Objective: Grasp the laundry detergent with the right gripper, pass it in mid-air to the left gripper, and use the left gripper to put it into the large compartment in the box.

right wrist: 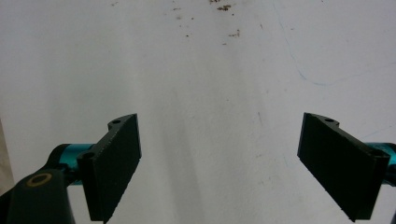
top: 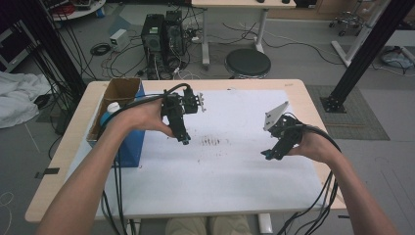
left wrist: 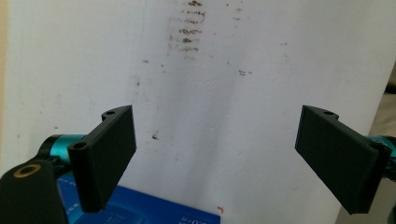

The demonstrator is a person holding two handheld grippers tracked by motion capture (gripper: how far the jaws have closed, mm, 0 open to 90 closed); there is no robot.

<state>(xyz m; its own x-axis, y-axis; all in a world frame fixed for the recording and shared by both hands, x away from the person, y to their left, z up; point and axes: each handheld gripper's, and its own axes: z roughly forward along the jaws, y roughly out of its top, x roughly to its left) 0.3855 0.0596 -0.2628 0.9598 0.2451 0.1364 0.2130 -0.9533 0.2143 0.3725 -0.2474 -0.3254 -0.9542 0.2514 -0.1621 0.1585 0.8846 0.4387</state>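
The setting is a laboratory or technical workspace. Two computer towers (top: 164, 36) stand on the grey floor among loose cables (top: 288, 41), beside a round black stool (top: 247, 63). Black frame struts (top: 364, 51) flank a wooden table (top: 58, 161) covered by a white sheet (top: 230, 171).

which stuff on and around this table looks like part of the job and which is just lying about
Likely part of the job:
- left gripper, open, empty
- right gripper, open, empty
- white mat, stained with dark smudges
- blue box with a bottle in it

Just lying about:
- black stool
- computer towers
- floor cables
- white cloth
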